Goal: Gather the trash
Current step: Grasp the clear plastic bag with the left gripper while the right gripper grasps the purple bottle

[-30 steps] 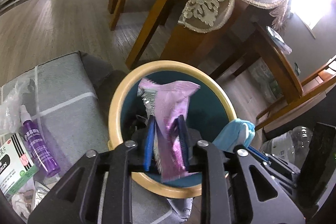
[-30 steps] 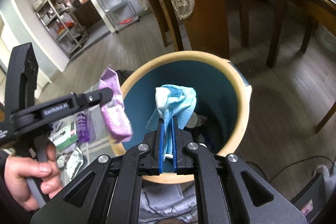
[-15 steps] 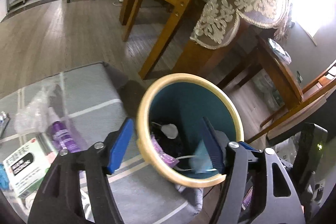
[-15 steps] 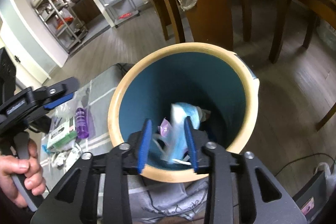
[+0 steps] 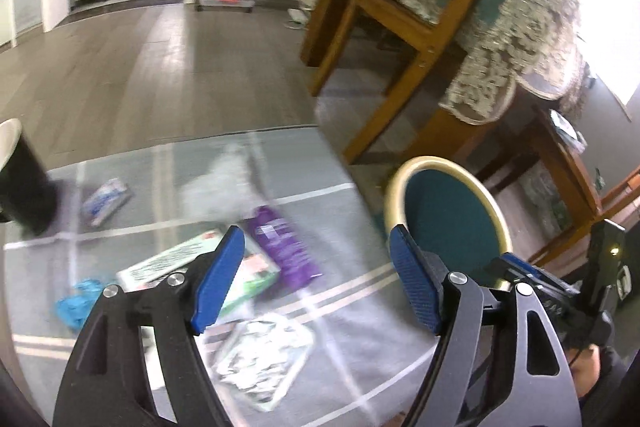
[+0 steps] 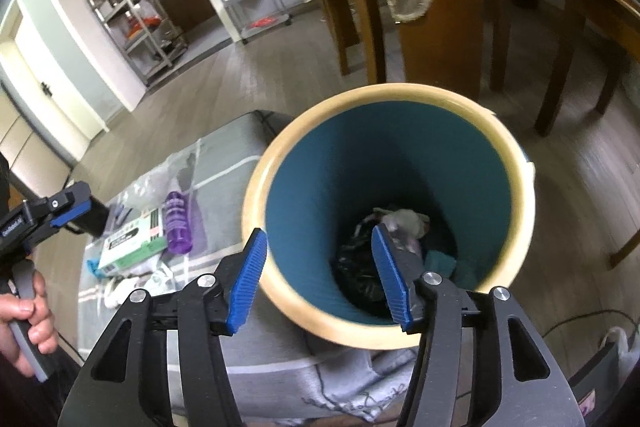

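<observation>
Trash (image 6: 400, 223) lies at the bottom of the round bin (image 6: 276, 291): a crumpled pale wad, glossy black film and a teal scrap. The bin is smooth teal inside with a thick cream rim, standing against the edge of a grey striped cloth surface (image 5: 352, 219). On that cloth, blurred, lie a translucent purple bottle (image 5: 286, 247), a flat green-and-white carton (image 5: 176, 263), a crinkled silvery wrapper (image 5: 264, 359) and a crumpled blue glove (image 5: 76, 305). The right tool (image 6: 322, 277) hangs over the bin's near rim, its ribbed blue pads spread wide and holding nothing. The left tool (image 5: 316, 279) points down at the cloth, jaws likewise wide and bare.
</observation>
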